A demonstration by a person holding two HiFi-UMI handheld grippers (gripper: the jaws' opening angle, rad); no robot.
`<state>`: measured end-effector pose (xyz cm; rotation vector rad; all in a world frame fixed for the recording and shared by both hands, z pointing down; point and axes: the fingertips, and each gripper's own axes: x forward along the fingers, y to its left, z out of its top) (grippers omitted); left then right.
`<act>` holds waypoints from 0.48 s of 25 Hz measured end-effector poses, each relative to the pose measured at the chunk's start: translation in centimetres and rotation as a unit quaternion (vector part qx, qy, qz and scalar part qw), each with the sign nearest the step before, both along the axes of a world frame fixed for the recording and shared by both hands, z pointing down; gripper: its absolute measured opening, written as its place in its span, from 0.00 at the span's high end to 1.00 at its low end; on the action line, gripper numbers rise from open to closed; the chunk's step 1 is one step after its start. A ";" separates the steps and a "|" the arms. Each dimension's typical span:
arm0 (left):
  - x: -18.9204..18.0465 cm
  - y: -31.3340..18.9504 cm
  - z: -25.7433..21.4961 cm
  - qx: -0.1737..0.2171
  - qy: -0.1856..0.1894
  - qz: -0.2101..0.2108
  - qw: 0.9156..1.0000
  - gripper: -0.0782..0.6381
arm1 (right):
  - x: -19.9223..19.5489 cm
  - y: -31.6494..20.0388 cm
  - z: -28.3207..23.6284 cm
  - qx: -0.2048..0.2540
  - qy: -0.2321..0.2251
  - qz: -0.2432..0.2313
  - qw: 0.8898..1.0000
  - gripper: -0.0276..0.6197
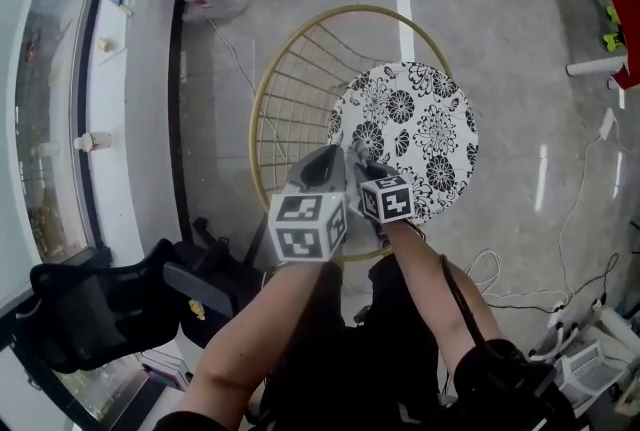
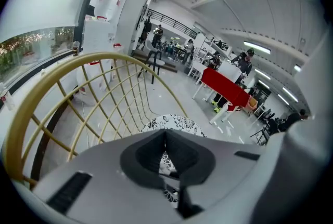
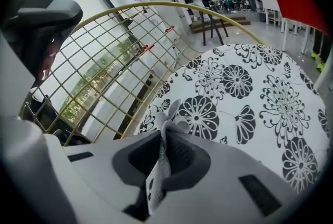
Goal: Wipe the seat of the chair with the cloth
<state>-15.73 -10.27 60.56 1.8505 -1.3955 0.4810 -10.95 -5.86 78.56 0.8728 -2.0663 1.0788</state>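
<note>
- The cloth (image 3: 162,163), white with dark marks, is pinched between the closed jaws of the right gripper (image 3: 164,137), its free end crumpled just above the seat.
- The jaws of the left gripper (image 2: 165,139) are pressed together on a strip of white, black-patterned fabric that appears to be the same cloth.
- Both grippers are held side by side at the near left edge of the chair seat (image 1: 425,124).
- The round, black-and-white flowered seat is bordered by a curved gold wire back (image 1: 285,84).
</note>
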 end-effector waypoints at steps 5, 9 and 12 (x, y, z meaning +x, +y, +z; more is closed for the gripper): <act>-0.5 0.6 -0.3 -0.002 -0.006 -0.007 1.000 0.88 | -3.4 1.2 -1.7 -0.040 -0.078 -0.023 0.996 0.92; 0.3 0.6 -1.2 0.002 -0.011 -0.007 1.000 0.88 | -3.4 0.8 -4.6 -0.027 -0.119 -0.036 0.992 0.92; 2.0 0.5 -1.9 0.010 -0.017 0.005 1.000 0.88 | -0.9 -0.3 -6.4 -0.010 -0.129 -0.020 0.991 0.92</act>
